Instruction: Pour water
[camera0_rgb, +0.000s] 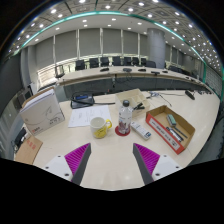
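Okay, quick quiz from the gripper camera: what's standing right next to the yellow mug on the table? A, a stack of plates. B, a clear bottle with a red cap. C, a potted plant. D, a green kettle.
B: a clear bottle with a red cap stands upright just beside the yellow mug, both on the table beyond the open gripper, which holds nothing.

Rows of small white ceiling lights (120, 8) are evenly illuminating the pale beige worktop (110, 160); fisheye distortion is bending the edges; shadows are lying soft.
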